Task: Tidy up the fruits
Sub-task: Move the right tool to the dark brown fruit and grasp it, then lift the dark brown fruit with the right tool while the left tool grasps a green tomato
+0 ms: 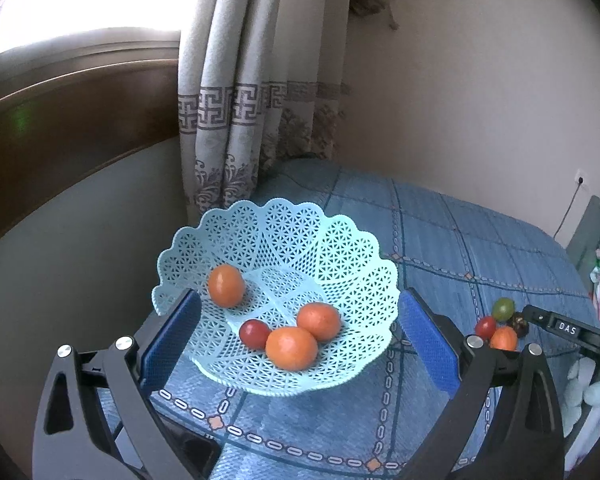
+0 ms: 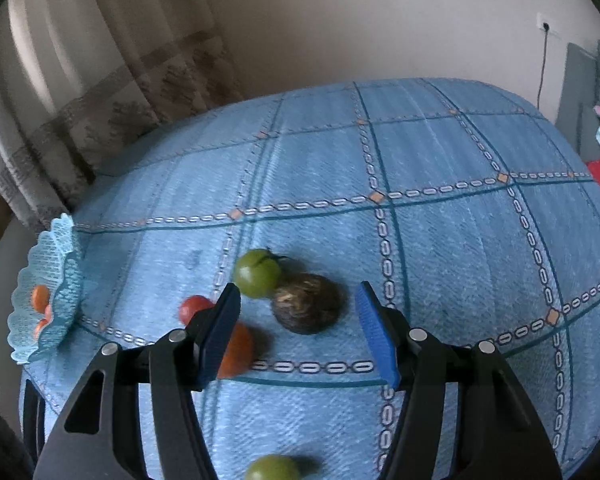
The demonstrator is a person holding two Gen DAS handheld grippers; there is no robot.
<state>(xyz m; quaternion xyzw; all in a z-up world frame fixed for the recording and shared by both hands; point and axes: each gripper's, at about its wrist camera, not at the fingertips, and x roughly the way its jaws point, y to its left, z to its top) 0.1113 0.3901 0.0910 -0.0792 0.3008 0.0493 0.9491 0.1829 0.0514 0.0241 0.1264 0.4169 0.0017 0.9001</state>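
Left wrist view: a pale blue lattice basket (image 1: 340,248) is shown standing on the blue checked tabletop (image 1: 480,248), near its edge by the curtain.
Basket contents: three orange fruits (image 1: 291,348) and one small red fruit (image 1: 254,333) are counted inside; four pieces are judged already sorted.
Left claw (image 1: 298,340): held wide open and empty, its blue pads on either side of the basket's near rim; nothing is gripped.
Right wrist view: the loose fruit is shown lying on the tabletop, well apart from the basket, which is seen at the far left edge.
Loose fruit, cluster: a green fruit (image 2: 257,273) touching a dark brown fruit (image 2: 307,308); a red fruit (image 2: 194,307) and an orange fruit (image 2: 238,350) just beside them, both partly hidden behind the left pad.
Loose fruit, separate: a second green fruit (image 2: 274,468) is seen at the bottom edge, below the claw.
Right claw (image 2: 298,328): spread open and empty; no fruit is held.
Target relative to right claw: the dark brown fruit lies between the two pads and just ahead of them, apparently not yet touched; the green fruit lies just beyond the left pad's tip.
Remaining work: five pieces are judged still to be carried to the basket, so the task is taken as roughly half done.
Step in hand: a grasp on the dark brown fruit is judged likeliest.
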